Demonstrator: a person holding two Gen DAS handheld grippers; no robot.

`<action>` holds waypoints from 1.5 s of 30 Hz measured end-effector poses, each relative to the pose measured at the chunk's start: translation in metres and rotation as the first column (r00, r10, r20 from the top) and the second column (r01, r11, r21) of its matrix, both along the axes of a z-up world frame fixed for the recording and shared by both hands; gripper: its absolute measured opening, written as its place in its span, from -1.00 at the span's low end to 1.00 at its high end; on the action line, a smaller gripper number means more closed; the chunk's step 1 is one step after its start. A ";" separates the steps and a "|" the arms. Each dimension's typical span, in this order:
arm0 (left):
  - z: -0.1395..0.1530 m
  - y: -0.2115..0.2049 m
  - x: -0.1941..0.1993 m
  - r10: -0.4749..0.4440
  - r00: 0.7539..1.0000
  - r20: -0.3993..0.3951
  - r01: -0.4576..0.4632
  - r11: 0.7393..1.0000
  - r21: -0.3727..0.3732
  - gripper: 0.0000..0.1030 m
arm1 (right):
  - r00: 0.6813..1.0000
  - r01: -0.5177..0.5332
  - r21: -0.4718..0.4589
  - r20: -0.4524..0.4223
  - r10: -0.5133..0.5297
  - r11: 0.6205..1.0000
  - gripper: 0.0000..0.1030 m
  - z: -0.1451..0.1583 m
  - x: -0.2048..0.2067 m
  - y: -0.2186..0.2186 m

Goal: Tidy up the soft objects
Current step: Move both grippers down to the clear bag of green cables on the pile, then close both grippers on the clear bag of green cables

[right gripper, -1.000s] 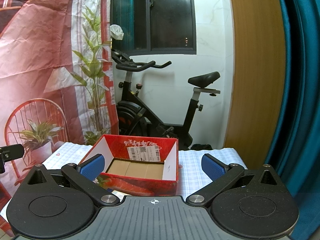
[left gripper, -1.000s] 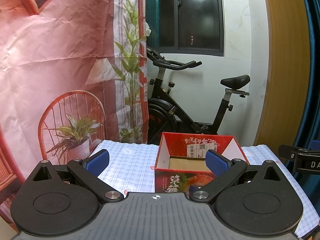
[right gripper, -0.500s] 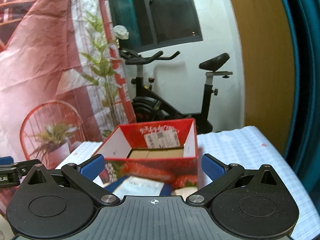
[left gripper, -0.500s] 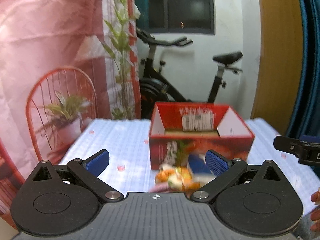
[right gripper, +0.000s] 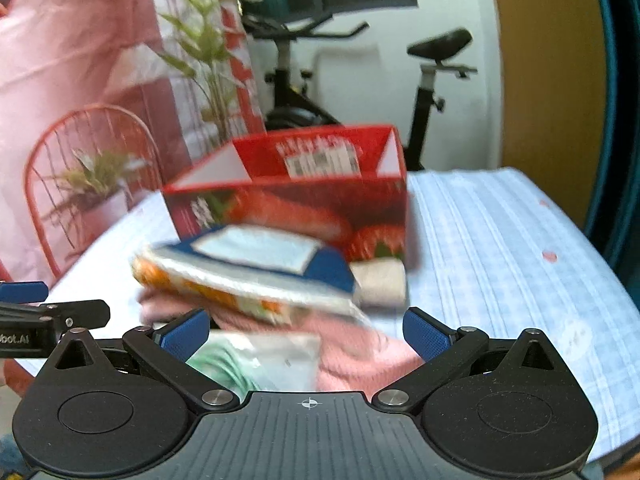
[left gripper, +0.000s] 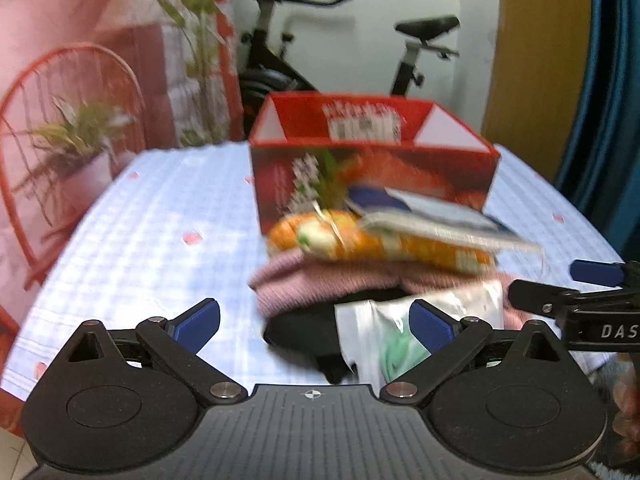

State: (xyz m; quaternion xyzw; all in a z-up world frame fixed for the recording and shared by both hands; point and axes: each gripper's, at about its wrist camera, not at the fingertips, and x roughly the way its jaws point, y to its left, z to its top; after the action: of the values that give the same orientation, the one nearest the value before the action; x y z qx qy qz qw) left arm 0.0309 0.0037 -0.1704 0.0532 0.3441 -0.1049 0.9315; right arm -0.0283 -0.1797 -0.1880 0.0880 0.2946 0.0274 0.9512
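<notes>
Black plastic filled the bottom of both wrist views, where each handheld gripper showed its two arms ending in blue padded fingers. The left gripper (left gripper: 314, 322) had its jaws spread wide and held nothing, and the right gripper (right gripper: 306, 332) was likewise wide apart and empty. Both hovered just above the near edge of a heap of soft objects on a table covered with a pale blue checked tablecloth (left gripper: 140, 216). Nearest the grippers lay a clear plastic packet with something green inside (left gripper: 394, 336), resting partly on a black fabric item (left gripper: 304, 330). Under and behind these was a folded pink knitted garment (left gripper: 316, 280). On top of the pink knit sat an orange patterned package (left gripper: 372, 242), and on that a flat blue and white packet (right gripper: 260, 254). A small white roll (right gripper: 378, 280) lay beside the pile on the right, close to the box. Just behind the heap stood an open red cardboard box (left gripper: 374, 152) printed with strawberries; motion blur softened it, and from these angles its floor was hidden, so whether anything lay inside could not be told. Judging from this, the sorting had barely begun: every soft item seen was outside the box, none was gripped, and all seemingly remained to be moved. Farther back stood an exercise bike (right gripper: 360, 76) against a white wall.
</notes>
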 end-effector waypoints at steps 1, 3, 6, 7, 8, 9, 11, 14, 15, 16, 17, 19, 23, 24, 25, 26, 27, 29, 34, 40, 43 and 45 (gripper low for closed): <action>-0.005 0.000 0.002 -0.008 1.000 -0.017 0.008 1.000 -0.006 0.86 | 1.000 -0.009 0.002 -0.022 0.009 1.000 0.98 -0.005 0.001 0.002; -0.013 -0.001 0.007 -0.016 0.998 -0.054 0.015 1.000 -0.020 0.80 | 0.998 -0.027 0.013 -0.051 0.027 1.000 0.94 -0.014 0.002 0.003; -0.023 0.002 0.011 -0.025 0.994 -0.110 0.019 0.998 -0.053 0.72 | 0.995 -0.044 0.020 -0.088 0.046 0.999 0.84 -0.023 0.002 0.005; -0.027 0.003 0.013 -0.027 0.991 -0.131 0.019 0.998 -0.064 0.66 | 0.994 -0.049 0.023 -0.101 0.051 0.999 0.77 -0.026 0.003 0.005; -0.030 0.004 0.015 -0.028 0.989 -0.148 0.017 0.997 -0.074 0.63 | 0.992 -0.054 0.025 -0.114 0.056 0.998 0.73 -0.027 0.004 0.005; -0.034 0.004 0.017 -0.030 0.986 -0.166 0.016 0.996 -0.083 0.57 | 0.990 -0.059 0.026 -0.125 0.062 0.998 0.64 -0.029 0.005 0.006; -0.041 0.004 0.018 -0.036 0.980 -0.198 0.016 0.995 -0.103 0.48 | 0.987 -0.070 0.030 -0.143 0.073 0.997 0.56 -0.034 0.008 0.005; -0.048 0.003 0.020 -0.056 0.972 -0.228 0.029 0.992 -0.123 0.26 | 0.981 -0.088 0.036 -0.170 0.093 0.995 0.41 -0.040 0.010 0.007; -0.049 0.002 0.020 -0.064 0.970 -0.233 0.035 0.991 -0.127 0.20 | 0.979 -0.094 0.039 -0.177 0.099 0.995 0.33 -0.041 0.010 0.007; -0.050 0.000 0.021 -0.073 0.969 -0.237 0.042 0.990 -0.134 0.14 | 0.977 -0.101 0.043 -0.183 0.107 0.994 0.27 -0.043 0.010 0.007; -0.051 0.000 0.021 -0.082 0.967 -0.240 0.049 0.989 -0.140 0.11 | 0.976 -0.106 0.048 -0.187 0.113 0.993 0.24 -0.043 0.010 0.007; -0.054 -0.001 0.021 -0.096 0.963 -0.252 0.057 0.986 -0.156 0.07 | 0.973 -0.118 0.056 -0.191 0.126 0.991 0.11 -0.045 0.011 0.008; -0.064 0.000 0.025 -0.112 0.950 -0.291 0.056 0.980 -0.192 0.07 | 0.966 -0.142 0.080 -0.208 0.156 0.987 0.06 -0.048 0.013 0.009; -0.066 0.000 0.027 -0.116 0.947 -0.298 0.057 0.978 -0.198 0.07 | 0.964 -0.140 0.086 -0.216 0.156 0.986 0.06 -0.050 0.015 0.009; -0.068 -0.001 0.027 -0.121 0.946 -0.301 0.061 0.978 -0.201 0.05 | 0.963 -0.136 0.090 -0.222 0.153 0.987 0.06 -0.052 0.016 0.009; -0.070 -0.002 0.028 -0.126 0.945 -0.301 0.066 0.977 -0.201 0.04 | 0.963 -0.129 0.096 -0.225 0.148 0.987 0.06 -0.054 0.017 0.008; -0.070 -0.004 0.028 -0.134 0.944 -0.300 0.074 0.977 -0.201 0.03 | 0.964 -0.124 0.104 -0.224 0.145 0.987 0.06 -0.056 0.017 0.007; -0.068 -0.008 0.027 -0.145 0.945 -0.292 0.086 0.975 -0.205 0.03 | 0.966 -0.121 0.121 -0.216 0.145 0.985 0.06 -0.057 0.019 0.005; -0.071 -0.009 0.034 -0.158 0.949 -0.271 0.091 0.965 -0.244 0.03 | 0.967 -0.140 0.112 -0.200 0.160 0.984 0.06 -0.059 0.022 0.009; -0.080 -0.013 0.037 -0.187 0.942 -0.278 0.112 0.958 -0.263 -0.01 | 0.965 -0.149 0.114 -0.200 0.169 0.982 0.07 -0.063 0.026 0.013; -0.082 -0.012 0.035 -0.195 0.941 -0.277 0.117 0.954 -0.275 -0.08 | 0.965 -0.140 0.137 -0.203 0.166 0.981 0.07 -0.065 0.028 0.011; -0.082 -0.013 0.035 -0.198 0.940 -0.277 0.118 0.953 -0.279 -0.13 | 0.964 -0.139 0.147 -0.206 0.168 0.979 0.07 -0.067 0.029 0.010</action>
State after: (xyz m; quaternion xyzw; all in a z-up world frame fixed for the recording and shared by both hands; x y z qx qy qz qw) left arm 0.0655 -0.0088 -0.2525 -0.0576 0.4601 -0.2307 0.8555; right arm 0.0006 -0.1694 -0.2546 0.1295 0.4002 0.1107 0.9005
